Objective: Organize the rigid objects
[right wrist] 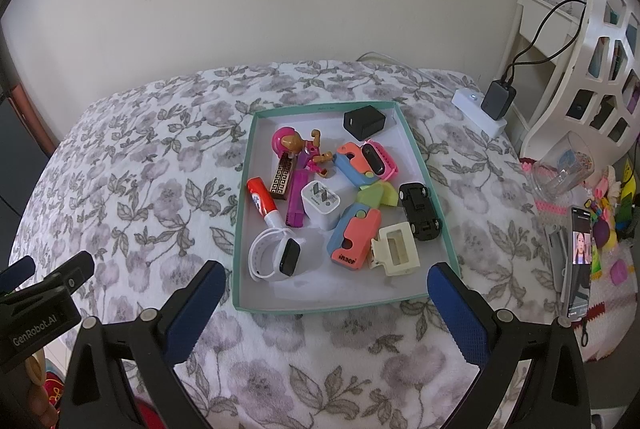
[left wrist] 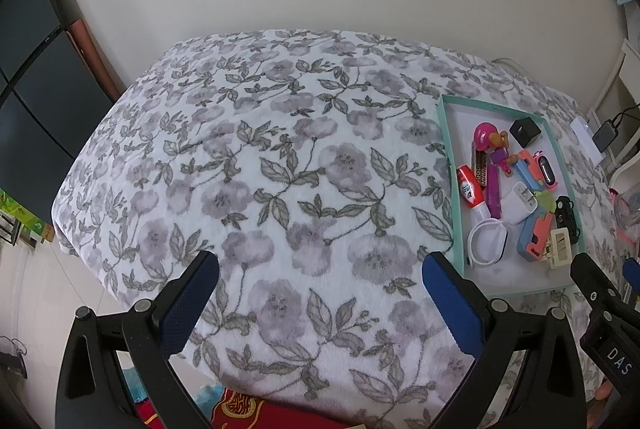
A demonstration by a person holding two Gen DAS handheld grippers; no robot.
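A shallow teal-rimmed box (right wrist: 245, 197) (left wrist: 448, 149) lies on the floral blanket and holds several small items: a white smartwatch (right wrist: 274, 255), a white charger (right wrist: 320, 203), a black charger cube (right wrist: 363, 121), a black toy car (right wrist: 420, 211), a red glue tube (right wrist: 262, 201), a cream hair clip (right wrist: 396, 249) and a pink figure (right wrist: 298, 145). My right gripper (right wrist: 326, 289) is open, just short of the box's near edge. My left gripper (left wrist: 320, 283) is open over bare blanket, with the box at its right. Nothing is held.
The floral blanket (left wrist: 280, 169) covers the whole surface. On the right are a white power strip with a black adapter (right wrist: 498, 101), a clear cup (right wrist: 564, 165), a phone on a stand (right wrist: 580, 261), small toys and a white shelf (right wrist: 600, 61). A wall stands behind.
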